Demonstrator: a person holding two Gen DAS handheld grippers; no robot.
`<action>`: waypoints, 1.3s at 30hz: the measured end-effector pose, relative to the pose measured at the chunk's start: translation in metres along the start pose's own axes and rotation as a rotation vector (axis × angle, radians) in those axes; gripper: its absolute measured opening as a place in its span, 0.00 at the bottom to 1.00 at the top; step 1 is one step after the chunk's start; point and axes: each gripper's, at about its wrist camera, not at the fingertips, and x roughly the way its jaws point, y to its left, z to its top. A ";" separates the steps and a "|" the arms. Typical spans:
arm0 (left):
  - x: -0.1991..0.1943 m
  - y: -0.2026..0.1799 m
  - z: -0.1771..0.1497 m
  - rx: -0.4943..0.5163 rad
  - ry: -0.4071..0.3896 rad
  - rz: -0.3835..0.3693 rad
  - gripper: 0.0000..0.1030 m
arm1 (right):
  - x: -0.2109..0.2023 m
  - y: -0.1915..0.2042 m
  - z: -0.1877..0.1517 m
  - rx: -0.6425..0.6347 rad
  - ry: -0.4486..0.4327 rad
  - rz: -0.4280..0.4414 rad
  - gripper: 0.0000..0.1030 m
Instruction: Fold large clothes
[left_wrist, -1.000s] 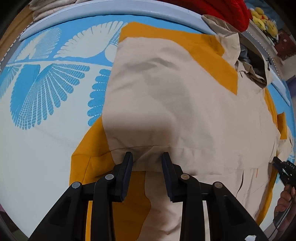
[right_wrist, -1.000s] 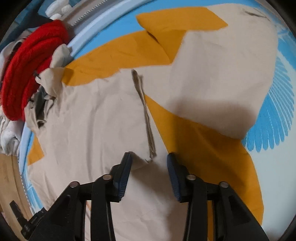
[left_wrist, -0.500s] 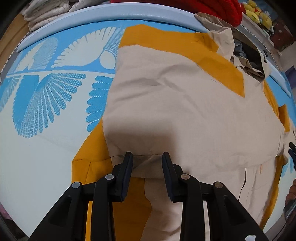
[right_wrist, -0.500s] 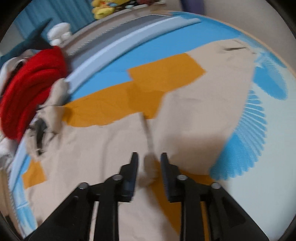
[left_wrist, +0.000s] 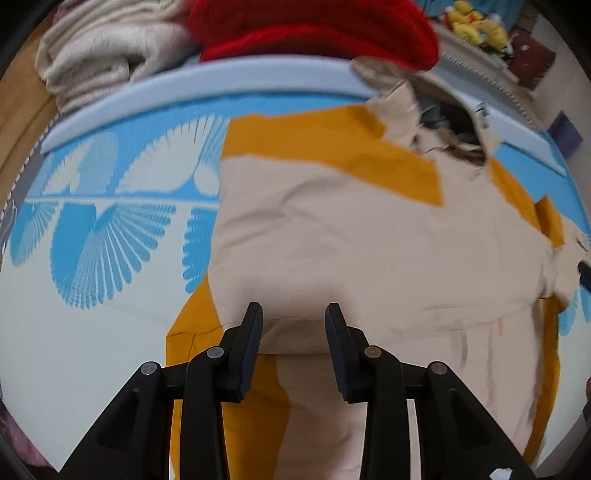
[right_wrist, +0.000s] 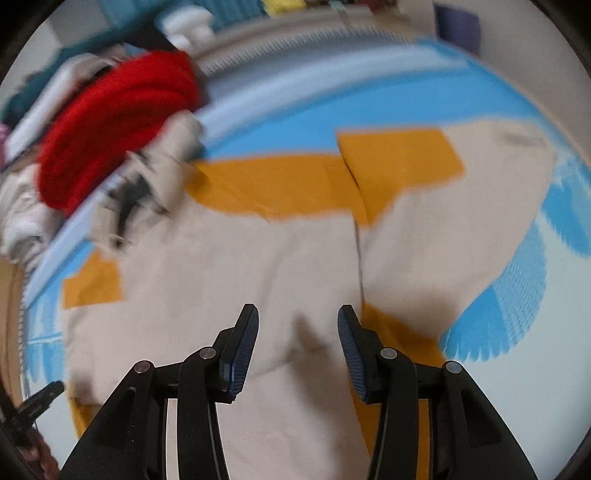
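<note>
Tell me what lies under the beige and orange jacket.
The jacket lies spread on a white mat with blue feather prints, which shows along its left edge and far side. Whatever the mat carries beneath the cloth itself is covered and cannot be seen.

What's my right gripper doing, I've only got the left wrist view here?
Observer: The right gripper is open over the beige and orange garment, gripping nothing.
Operator: Any strip or placket near it?
Observer: Yes, a dark seam line runs up the cloth just right of its fingers.
Operator: Can you see my left gripper from there?
Observer: Only a black tip at the lower left edge, beside the garment's hem.
</note>
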 end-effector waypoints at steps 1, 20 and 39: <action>-0.010 -0.003 -0.002 -0.001 -0.022 -0.012 0.30 | -0.018 0.005 0.002 -0.019 -0.040 0.033 0.45; -0.109 -0.080 -0.058 0.006 -0.181 -0.208 0.33 | -0.238 -0.015 -0.048 -0.123 -0.225 1.090 0.45; -0.091 -0.117 -0.045 0.037 -0.167 -0.207 0.33 | -0.189 -0.139 -0.005 -0.058 -0.363 0.029 0.45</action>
